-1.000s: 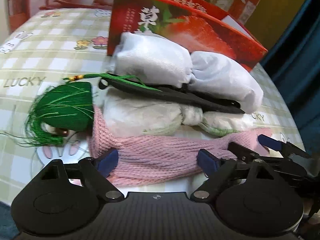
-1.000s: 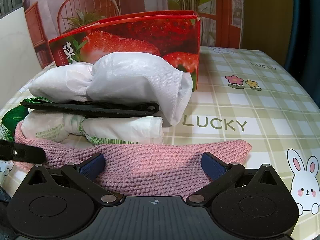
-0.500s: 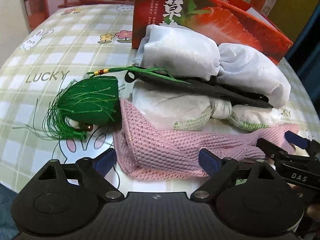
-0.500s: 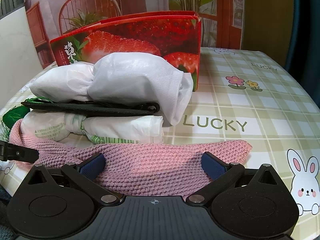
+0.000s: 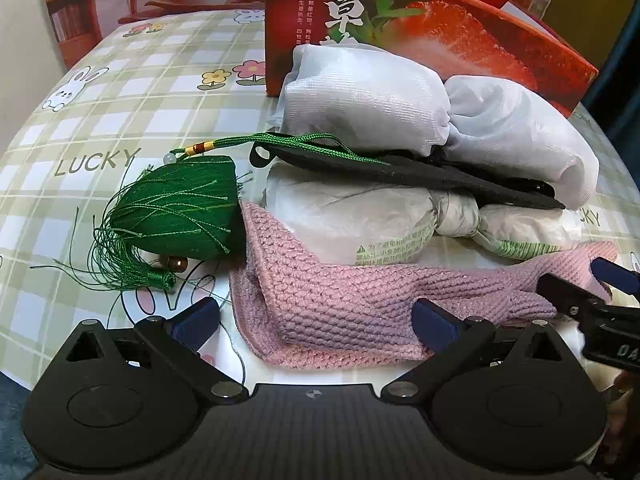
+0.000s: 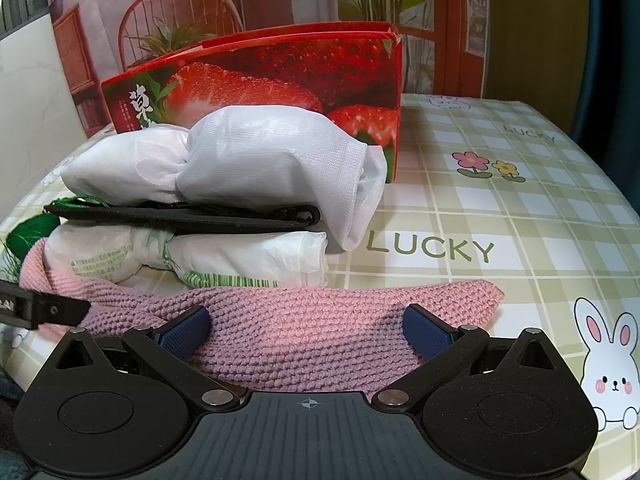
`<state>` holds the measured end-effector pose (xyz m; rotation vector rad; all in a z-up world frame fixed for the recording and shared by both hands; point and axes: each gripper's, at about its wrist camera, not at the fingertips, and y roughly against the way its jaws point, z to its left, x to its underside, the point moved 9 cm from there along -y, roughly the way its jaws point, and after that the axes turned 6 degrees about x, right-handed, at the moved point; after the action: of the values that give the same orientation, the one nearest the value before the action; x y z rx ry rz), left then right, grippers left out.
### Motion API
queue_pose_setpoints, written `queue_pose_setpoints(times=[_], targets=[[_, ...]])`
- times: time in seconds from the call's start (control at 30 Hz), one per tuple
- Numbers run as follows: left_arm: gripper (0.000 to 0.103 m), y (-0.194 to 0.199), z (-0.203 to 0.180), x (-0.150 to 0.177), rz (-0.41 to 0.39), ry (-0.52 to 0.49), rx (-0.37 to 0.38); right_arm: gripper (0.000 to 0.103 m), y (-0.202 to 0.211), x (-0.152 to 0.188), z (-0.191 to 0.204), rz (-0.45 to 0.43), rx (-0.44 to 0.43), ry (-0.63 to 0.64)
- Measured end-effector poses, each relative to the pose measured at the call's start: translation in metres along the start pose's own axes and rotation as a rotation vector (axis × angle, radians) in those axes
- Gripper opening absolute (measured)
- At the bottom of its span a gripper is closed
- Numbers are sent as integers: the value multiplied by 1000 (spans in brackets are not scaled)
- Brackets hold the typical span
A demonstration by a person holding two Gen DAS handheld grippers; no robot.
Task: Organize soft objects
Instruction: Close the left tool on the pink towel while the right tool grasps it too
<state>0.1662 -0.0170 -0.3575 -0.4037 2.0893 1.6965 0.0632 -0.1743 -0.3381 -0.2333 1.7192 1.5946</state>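
Note:
A pink knitted cloth (image 5: pixel 340 304) (image 6: pixel 320 312) lies along the table's front edge. My left gripper (image 5: pixel 316 322) hangs over its left end; its jaws are opening, the left pad clear of the cloth and the right pad above it. My right gripper (image 6: pixel 306 332) stands wide over the cloth's right half, pads not pressing; it also shows in the left wrist view (image 5: pixel 588 284). Behind the cloth a white mesh bundle (image 5: pixel 380 92) (image 6: pixel 260 156) rests on a flat black piece (image 5: pixel 400 168), which lies on a knotted white plastic bag (image 5: pixel 352 220). A green tasselled sachet (image 5: pixel 180 212) lies at the left.
A red strawberry box (image 5: pixel 420 20) (image 6: pixel 280 80) stands open-topped behind the pile. The checked tablecloth (image 6: pixel 500 208) stretches bare to the right of the pile and at the far left (image 5: pixel 100 120). The table's rounded edge runs just below both grippers.
The left gripper's jaws have spread wider and its view has tilted, so the pile sits further right. In the right wrist view the left finger has drawn back to the left. The right gripper is still.

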Motion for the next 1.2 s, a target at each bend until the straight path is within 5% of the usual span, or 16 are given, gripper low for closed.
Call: queue_pose_setpoints(times=[0.37, 0.67, 0.87, 0.97, 1.07, 1.1, 1.2], targets=[[103, 0, 2, 0, -25, -33, 13, 96, 7, -1, -16, 14, 21, -58], [100, 3, 0, 1, -7, -45, 68, 62, 11, -1, 2, 35, -58, -13], [81, 9, -8, 4, -17, -54, 121, 48, 17, 0, 8, 58, -103, -17], [80, 10, -8, 5, -21, -51, 126, 49, 22, -3, 5, 42, -82, -17], [78, 11, -7, 6, -30, -49, 129, 68, 25, -8, -3, 7, -22, -14], [74, 12, -7, 6, -34, -45, 131, 77, 24, -7, -6, 5, -4, -17], [61, 13, -6, 6, -41, -29, 159, 78, 16, -4, -13, 25, 29, -23]])
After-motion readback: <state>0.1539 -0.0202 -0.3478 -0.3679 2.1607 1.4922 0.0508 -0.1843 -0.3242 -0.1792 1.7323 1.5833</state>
